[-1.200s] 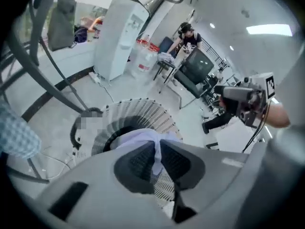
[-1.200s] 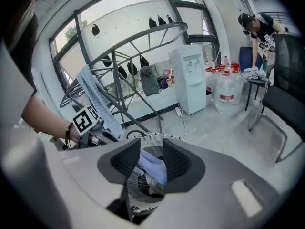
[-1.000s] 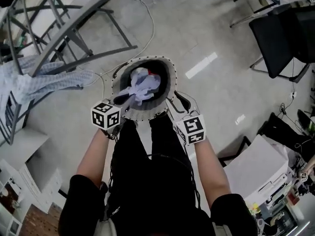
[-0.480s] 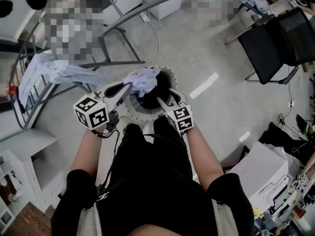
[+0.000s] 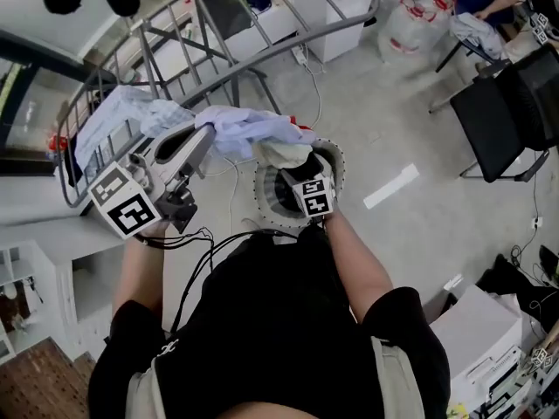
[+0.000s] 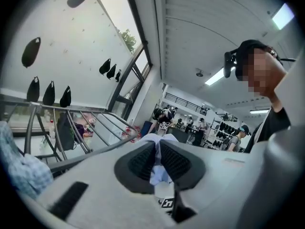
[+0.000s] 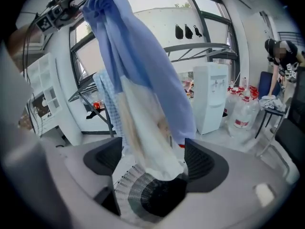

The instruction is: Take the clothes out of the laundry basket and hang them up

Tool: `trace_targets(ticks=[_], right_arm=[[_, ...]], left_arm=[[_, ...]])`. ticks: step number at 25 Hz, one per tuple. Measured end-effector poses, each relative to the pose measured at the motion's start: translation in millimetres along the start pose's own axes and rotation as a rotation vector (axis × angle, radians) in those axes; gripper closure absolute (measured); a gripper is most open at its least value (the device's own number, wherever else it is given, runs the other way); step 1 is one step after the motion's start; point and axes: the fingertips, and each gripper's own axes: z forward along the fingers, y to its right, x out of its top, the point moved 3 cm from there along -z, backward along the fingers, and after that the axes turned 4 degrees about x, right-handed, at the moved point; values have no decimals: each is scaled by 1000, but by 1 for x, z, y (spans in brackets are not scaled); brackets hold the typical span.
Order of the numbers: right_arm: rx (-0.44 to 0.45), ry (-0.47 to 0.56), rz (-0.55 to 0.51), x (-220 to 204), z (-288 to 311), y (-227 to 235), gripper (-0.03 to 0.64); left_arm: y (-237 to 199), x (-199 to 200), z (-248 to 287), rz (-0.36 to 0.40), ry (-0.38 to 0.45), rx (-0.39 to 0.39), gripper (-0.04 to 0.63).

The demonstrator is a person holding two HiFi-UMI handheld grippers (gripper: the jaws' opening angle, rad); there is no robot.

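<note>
A pale blue garment [image 5: 249,129] hangs from my left gripper [image 5: 208,136], which is raised high and shut on it. In the left gripper view the cloth [image 6: 156,168] is pinched between the closed pads. The garment [image 7: 143,94] drapes down between the pads of my right gripper [image 7: 152,159], whose jaws have just been opening and now stand wide, not pressing on it. The round white laundry basket [image 5: 335,166] sits on the floor under the right gripper [image 5: 297,175]. Its dark inside [image 7: 157,194] shows just below the garment's cream-coloured hem.
A grey metal drying rack [image 5: 218,68] stands at the upper left with a blue checked shirt [image 5: 113,116] draped on it. A black chair [image 5: 507,120] is at the right, white shelves [image 5: 44,278] at the left. A water dispenser [image 7: 209,104] and bottles [image 7: 243,113] stand beyond.
My left gripper has risen well above the basket, pulling the blue garment up with it. The right gripper has moved forward over the basket, under the hanging cloth.
</note>
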Motion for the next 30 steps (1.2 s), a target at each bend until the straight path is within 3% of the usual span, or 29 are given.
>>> trace_targets(ticks=[4, 6, 9, 12, 13, 18, 24, 30], right_arm=[[-92, 51, -36, 37, 33, -2, 175], [-78, 68, -12, 53, 49, -6, 195], [-12, 97, 52, 79, 70, -22, 414], [36, 107, 110, 107, 83, -38, 566], [53, 117, 127, 117, 85, -41, 582], [133, 182, 212, 156, 74, -31, 588], [175, 258, 321, 204, 29, 7, 588], [210, 342, 282, 266, -24, 20, 588]], left_arm=[[8, 34, -35, 38, 69, 9, 557], [9, 43, -51, 55, 89, 22, 558], [3, 52, -75, 67, 111, 59, 558], [-11, 61, -105, 58, 157, 107, 558], [-15, 64, -115, 54, 177, 122, 557], [-32, 67, -146, 42, 266, 211, 558], [-52, 53, -165, 34, 301, 348, 557], [-77, 45, -175, -6, 333, 390, 557]])
